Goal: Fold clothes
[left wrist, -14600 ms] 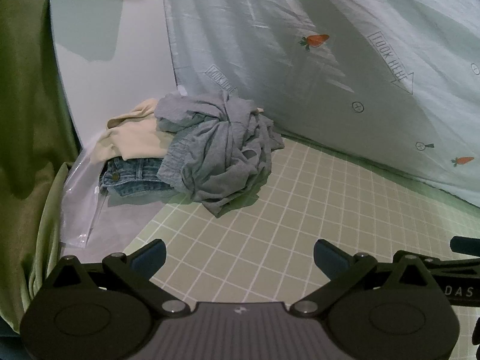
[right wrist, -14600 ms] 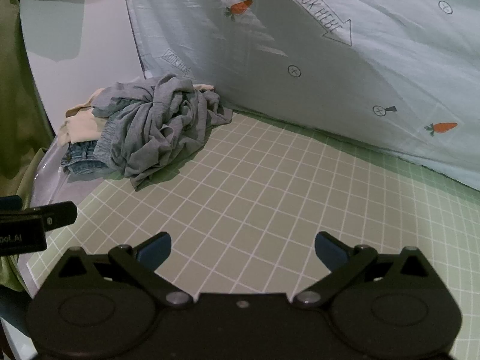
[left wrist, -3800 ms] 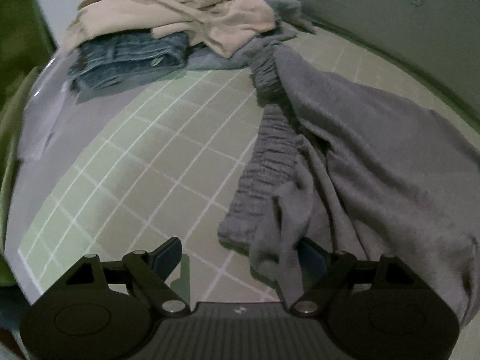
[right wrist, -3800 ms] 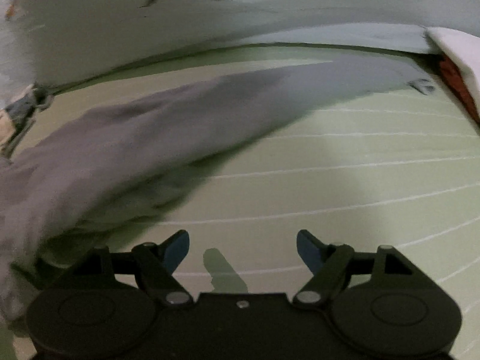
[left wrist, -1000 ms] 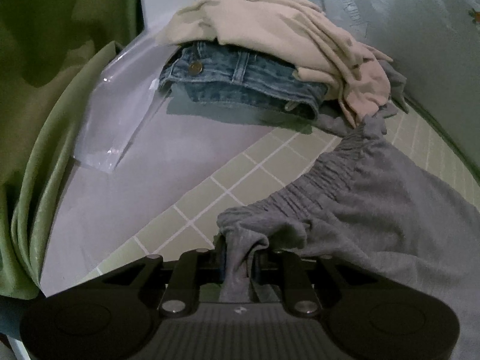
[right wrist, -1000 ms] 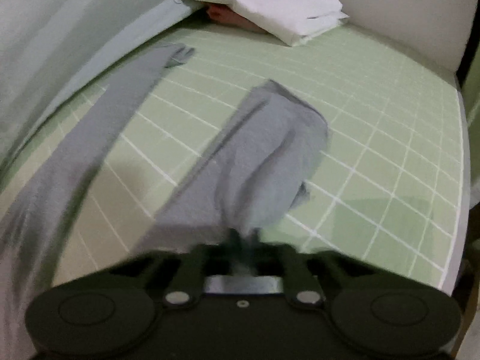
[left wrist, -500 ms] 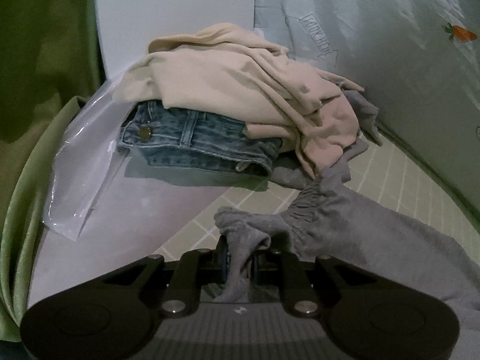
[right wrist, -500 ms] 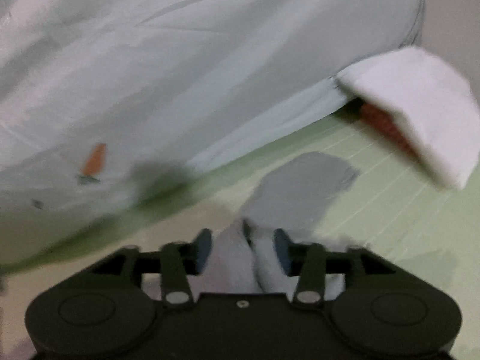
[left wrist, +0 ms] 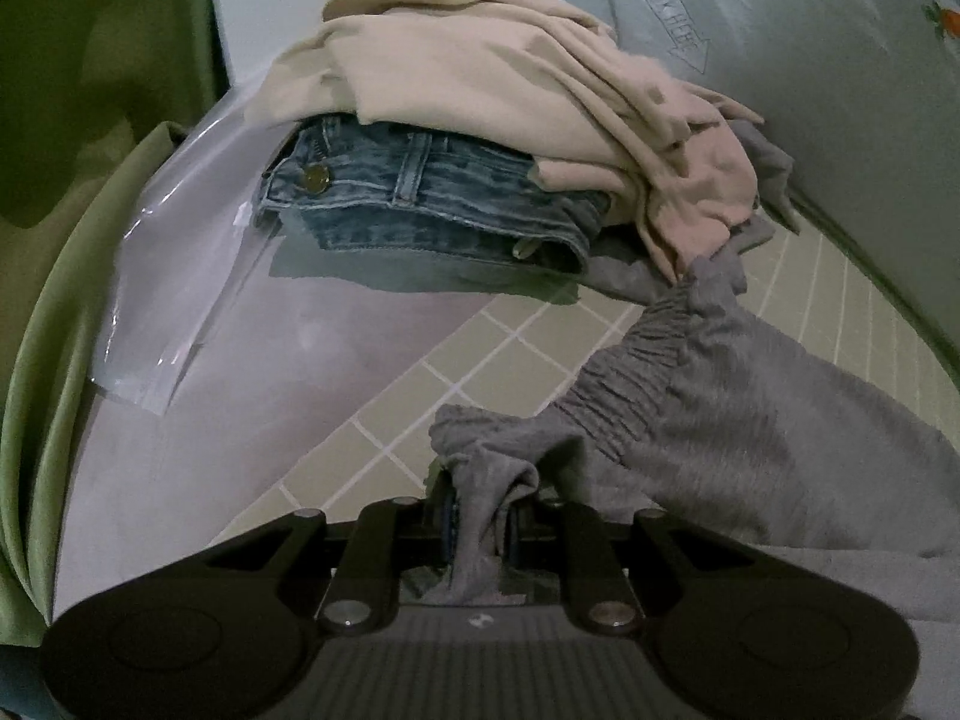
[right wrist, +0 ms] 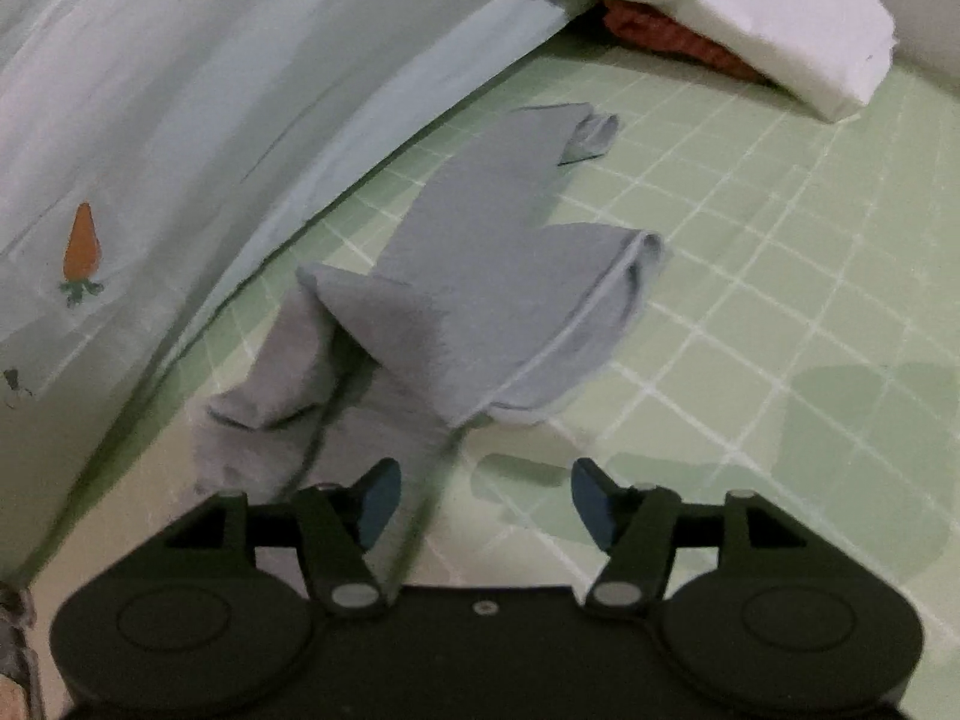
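Observation:
Grey sweatpants (left wrist: pixel 720 414) lie across the green checked mat (left wrist: pixel 498 354). My left gripper (left wrist: pixel 480 522) is shut on a bunched corner of their elastic waistband, the cloth pinched between both pads. In the right wrist view the two grey trouser legs (right wrist: pixel 480 300) lie on the mat (right wrist: pixel 780 276), one hem folded over the other. My right gripper (right wrist: pixel 480 504) hovers just short of them, its jaws opening. Grey cloth runs past the left fingertip (right wrist: pixel 375 501), and neither pad presses on it.
Folded blue jeans (left wrist: pixel 420 192) sit under a crumpled beige garment (left wrist: pixel 510 78) at the mat's far end, beside a clear plastic bag (left wrist: pixel 180 276). A pale carrot-print sheet (right wrist: pixel 210 90) borders the mat. A white pillow (right wrist: pixel 720 12) lies at the far corner. Green fabric (left wrist: pixel 42 330) hangs on the left.
My right gripper has let go of the trouser leg and opened; the leg now lies on the mat. The left gripper keeps its hold on the waistband and has crept toward the clothes pile.

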### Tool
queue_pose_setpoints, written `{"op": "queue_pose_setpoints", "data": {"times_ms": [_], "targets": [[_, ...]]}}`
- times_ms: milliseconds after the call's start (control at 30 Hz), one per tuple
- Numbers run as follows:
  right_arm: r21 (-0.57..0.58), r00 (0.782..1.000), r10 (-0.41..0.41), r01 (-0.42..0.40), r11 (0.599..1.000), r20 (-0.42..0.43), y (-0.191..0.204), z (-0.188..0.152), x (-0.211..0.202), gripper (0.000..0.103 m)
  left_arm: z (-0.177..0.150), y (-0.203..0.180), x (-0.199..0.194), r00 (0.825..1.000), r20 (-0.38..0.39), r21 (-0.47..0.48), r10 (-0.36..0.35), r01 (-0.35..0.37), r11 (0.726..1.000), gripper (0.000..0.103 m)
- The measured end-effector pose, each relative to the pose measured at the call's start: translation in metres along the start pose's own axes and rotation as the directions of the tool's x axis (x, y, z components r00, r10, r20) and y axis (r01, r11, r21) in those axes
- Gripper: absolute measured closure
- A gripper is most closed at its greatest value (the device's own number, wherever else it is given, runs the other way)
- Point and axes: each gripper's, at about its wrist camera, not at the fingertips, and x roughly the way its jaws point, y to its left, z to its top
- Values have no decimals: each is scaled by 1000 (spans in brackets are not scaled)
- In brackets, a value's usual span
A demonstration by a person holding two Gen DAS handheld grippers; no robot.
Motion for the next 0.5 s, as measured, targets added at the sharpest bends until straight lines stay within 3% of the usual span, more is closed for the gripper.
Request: {"op": "queue_pose_setpoints", "data": {"times_ms": [233,267,300,333,500], "targets": [[-59,999,16,-18,998,-39,33,-11,23,53,2,-2,0,1000,2,-17,2,-2,1000,85],[-56,999,19,-21,998,-42,34,-12,24,61,3,-2,-1,1000,4,-17,-2,3,1000,85],[-56,999,21,-23,998,-49,34,-12,24,87,3,-2,-2,1000,7,-16,-3,4,1000,85],[-59,999,17,-20,998,-47,34,-11,23,101,3,-2,-3,1000,10,-17,-5,5,1000,85],[-67,1000,15,-13,998,20,24,-8,-4,102,2,1,-13,999,43,-22,-21,22,1000,86]]}}
